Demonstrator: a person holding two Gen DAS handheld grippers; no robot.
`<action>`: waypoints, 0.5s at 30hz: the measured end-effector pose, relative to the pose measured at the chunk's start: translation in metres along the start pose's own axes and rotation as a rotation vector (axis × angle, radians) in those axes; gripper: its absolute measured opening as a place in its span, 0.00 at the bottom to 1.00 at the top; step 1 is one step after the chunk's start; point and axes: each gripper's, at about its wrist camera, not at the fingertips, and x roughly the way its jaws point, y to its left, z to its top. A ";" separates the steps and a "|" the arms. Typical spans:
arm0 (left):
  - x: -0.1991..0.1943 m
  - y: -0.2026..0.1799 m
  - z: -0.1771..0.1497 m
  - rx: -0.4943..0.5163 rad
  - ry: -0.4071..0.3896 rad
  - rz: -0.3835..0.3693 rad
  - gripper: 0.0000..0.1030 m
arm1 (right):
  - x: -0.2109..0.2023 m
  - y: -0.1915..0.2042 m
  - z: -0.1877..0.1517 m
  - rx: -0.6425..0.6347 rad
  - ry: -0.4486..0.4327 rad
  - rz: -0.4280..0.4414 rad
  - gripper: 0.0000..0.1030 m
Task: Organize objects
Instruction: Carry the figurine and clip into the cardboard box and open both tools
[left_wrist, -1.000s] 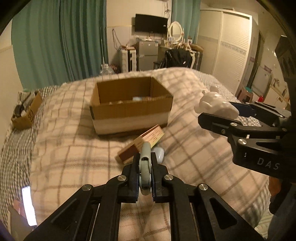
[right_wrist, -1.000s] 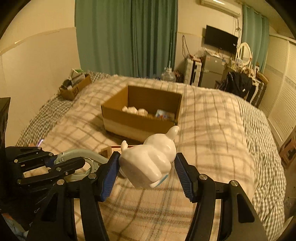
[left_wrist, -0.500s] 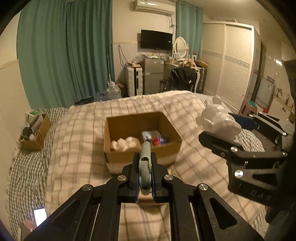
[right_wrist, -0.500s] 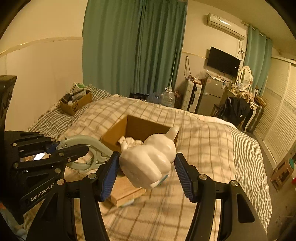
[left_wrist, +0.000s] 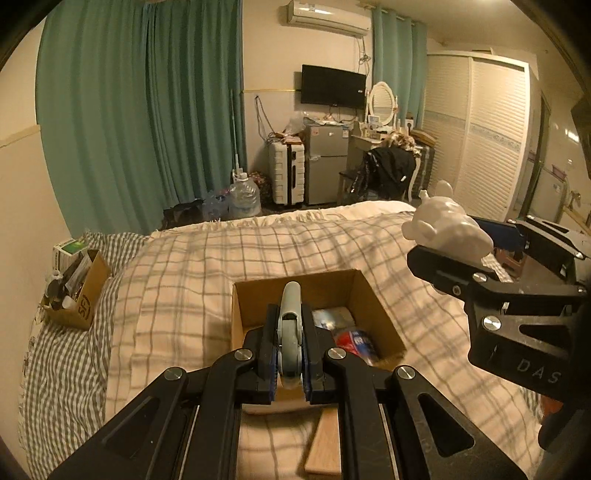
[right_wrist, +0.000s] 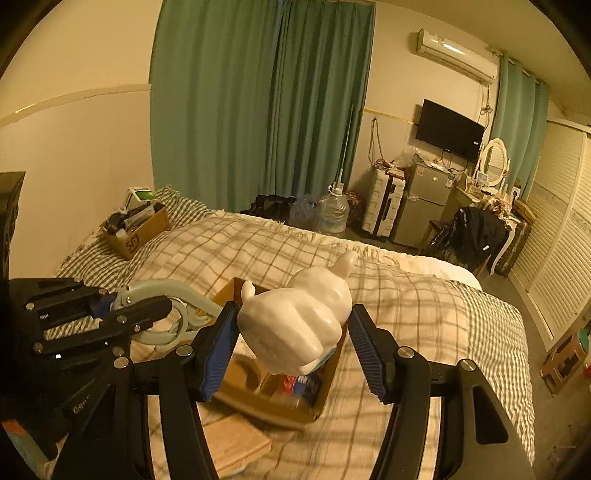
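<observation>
An open cardboard box (left_wrist: 373, 306) sits on the plaid bed, with packets inside; it also shows in the right wrist view (right_wrist: 291, 410). My left gripper (left_wrist: 290, 354) is shut on a pale blue-grey clip tool (left_wrist: 290, 325), held above the box's near edge; the tool's loops show in the right wrist view (right_wrist: 162, 306). My right gripper (right_wrist: 291, 343) is shut on a white thumbs-up figurine (right_wrist: 299, 321), held above the box; the figurine shows at the right of the left wrist view (left_wrist: 447, 229).
A flat wooden box (left_wrist: 325, 446) lies on the bed just in front of the cardboard box. A small carton of bottles (left_wrist: 74, 291) stands at the bed's far left. A fridge, suitcase and water jug stand beyond the bed; a wardrobe lines the right wall.
Both grippers have risen and moved forward over the cardboard box, each still holding its object. The box now lies right under them and the wooden box has slid below the fingers.
</observation>
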 end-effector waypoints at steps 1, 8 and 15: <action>0.010 0.002 0.002 0.000 0.008 0.008 0.09 | 0.009 -0.002 0.003 0.004 0.007 0.009 0.58; 0.071 0.008 -0.003 -0.018 0.074 0.010 0.09 | 0.082 -0.012 0.000 0.010 0.093 0.018 0.58; 0.128 0.005 -0.017 0.004 0.127 0.013 0.09 | 0.151 -0.028 -0.034 0.033 0.194 0.030 0.58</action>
